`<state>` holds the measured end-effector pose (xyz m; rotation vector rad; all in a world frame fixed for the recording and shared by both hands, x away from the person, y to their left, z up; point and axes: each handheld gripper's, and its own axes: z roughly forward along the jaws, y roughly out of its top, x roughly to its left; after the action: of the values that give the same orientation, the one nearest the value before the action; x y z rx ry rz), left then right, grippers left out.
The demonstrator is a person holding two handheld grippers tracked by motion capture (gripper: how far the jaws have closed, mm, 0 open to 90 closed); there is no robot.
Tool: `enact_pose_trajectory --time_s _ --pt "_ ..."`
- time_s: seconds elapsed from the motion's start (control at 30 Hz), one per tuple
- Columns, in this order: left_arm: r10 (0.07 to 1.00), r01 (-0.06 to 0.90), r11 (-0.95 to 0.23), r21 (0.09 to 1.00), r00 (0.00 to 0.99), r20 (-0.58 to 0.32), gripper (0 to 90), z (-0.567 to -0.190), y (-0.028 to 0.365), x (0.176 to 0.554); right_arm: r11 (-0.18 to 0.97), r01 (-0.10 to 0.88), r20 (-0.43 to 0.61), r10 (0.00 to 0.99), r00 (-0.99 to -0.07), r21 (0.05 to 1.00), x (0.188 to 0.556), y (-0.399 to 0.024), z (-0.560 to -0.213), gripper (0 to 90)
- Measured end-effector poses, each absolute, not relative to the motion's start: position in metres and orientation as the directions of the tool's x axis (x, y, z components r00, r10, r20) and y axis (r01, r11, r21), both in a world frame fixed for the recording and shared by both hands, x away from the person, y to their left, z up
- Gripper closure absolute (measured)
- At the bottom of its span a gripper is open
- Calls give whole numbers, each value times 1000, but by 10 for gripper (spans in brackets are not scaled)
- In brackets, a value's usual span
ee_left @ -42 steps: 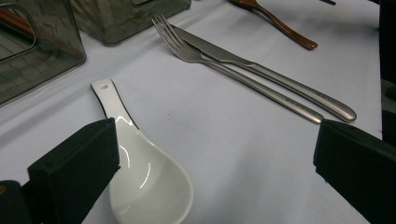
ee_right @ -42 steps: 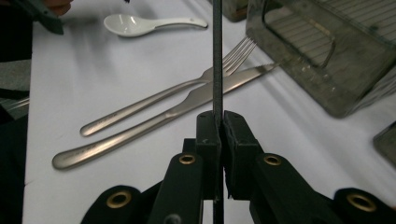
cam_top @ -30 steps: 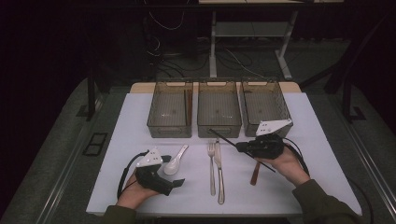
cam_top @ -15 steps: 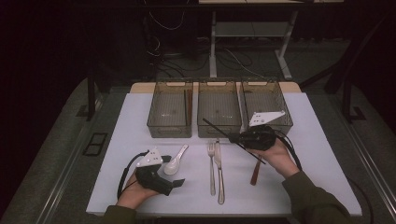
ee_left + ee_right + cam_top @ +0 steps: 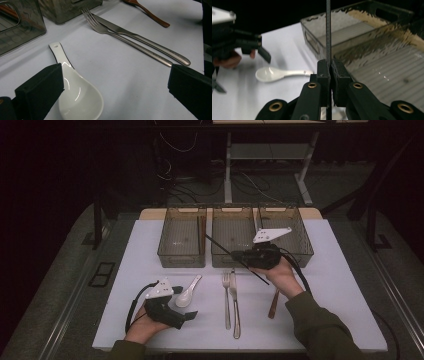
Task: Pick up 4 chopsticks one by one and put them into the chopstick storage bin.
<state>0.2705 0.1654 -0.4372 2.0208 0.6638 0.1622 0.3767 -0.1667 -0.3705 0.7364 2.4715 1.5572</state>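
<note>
Right tool: jaws clamped on a thin black chopstick; the right tool view shows the stick pinched between both pads and rising straight up out of frame.
Thin black chopstick: lifted off the white desk, slanted, upper end over the front wall of the middle clear plastic bin, lower end past the hand toward the desk.
Left tool: jaws wide apart, nothing between them, low over the desk near its front edge; jaws also seen in the left tool view.
White ceramic soup spoon: flat on the desk, just ahead of the left tool, bowl beside one pad; contact hard to confirm.
Steel fork and steel knife: side by side, mid-desk.
Brown wooden spoon: on the desk, partly under the right forearm.
Bins: three in a row at the desk's far side.
</note>
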Motion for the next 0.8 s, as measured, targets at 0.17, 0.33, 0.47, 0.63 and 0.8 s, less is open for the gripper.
enact_pose_trajectory --time_s 0.17,0.33,0.47,0.63,0.8 --pt "514 385 -385 839 844 -152 0 -437 165 270 330 332 150 472 -869 884 388 -153 -362 851" --pt "513 386 -384 839 845 -154 0 -437 166 270 313 330 151 481 -864 891 401 -138 -353 851" --pt "513 388 -377 841 844 -159 0 -437 165 270 306 330 147 496 -856 893 411 -127 -347 851" --pt "511 383 -377 843 846 -156 0 -436 166 270 299 332 144 510 -848 895 424 -113 -340 851" --pt "512 386 -379 841 844 -157 0 -437 166 271 285 334 147 522 -840 899 436 -95 -335 853"
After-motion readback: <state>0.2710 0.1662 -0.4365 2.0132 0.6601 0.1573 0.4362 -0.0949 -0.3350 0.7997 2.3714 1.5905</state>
